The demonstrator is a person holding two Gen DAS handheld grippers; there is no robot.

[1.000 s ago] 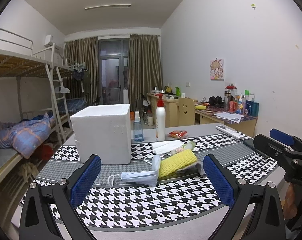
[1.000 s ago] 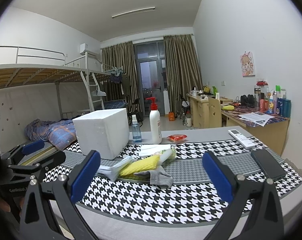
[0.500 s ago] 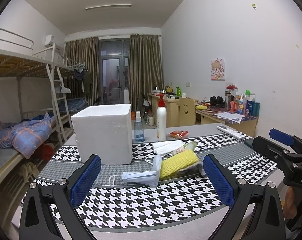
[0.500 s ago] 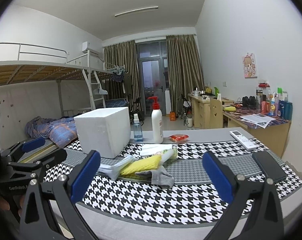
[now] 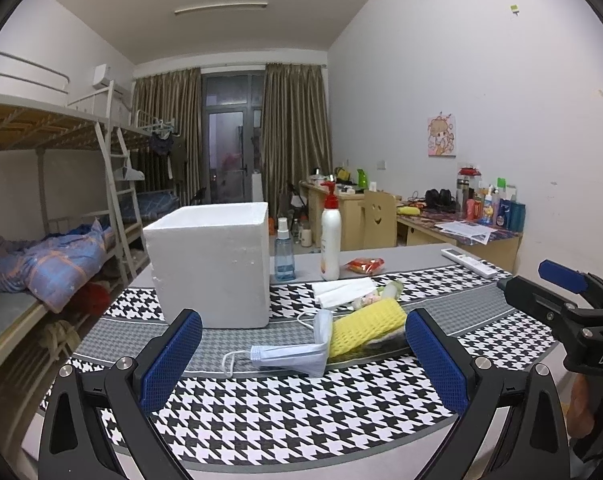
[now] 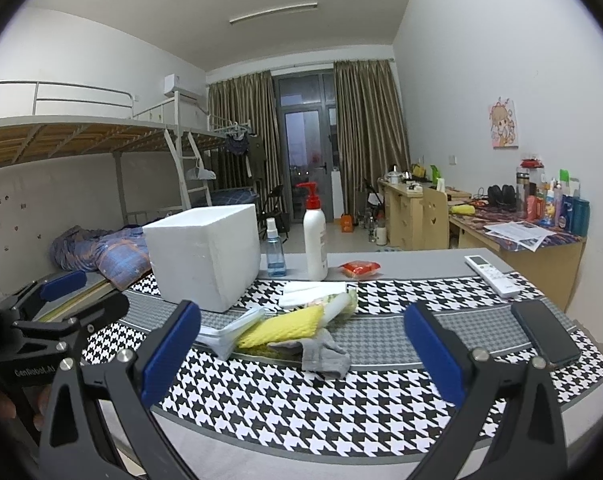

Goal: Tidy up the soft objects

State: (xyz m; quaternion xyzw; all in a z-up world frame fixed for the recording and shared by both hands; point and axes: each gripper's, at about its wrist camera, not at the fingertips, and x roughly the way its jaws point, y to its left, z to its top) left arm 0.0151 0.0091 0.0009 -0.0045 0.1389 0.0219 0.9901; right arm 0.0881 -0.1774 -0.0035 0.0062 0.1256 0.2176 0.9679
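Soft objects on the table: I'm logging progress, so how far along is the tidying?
Nothing looks done. The face mask, yellow sponge, grey sock and tissues lie heaped beside the foam box. Both grippers, left and right, have jaws open and empty. Everything remains.

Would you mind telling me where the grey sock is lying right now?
In the right wrist view, the grey sock lies on the houndstooth cloth near the middle, just in front of the yellow sponge.
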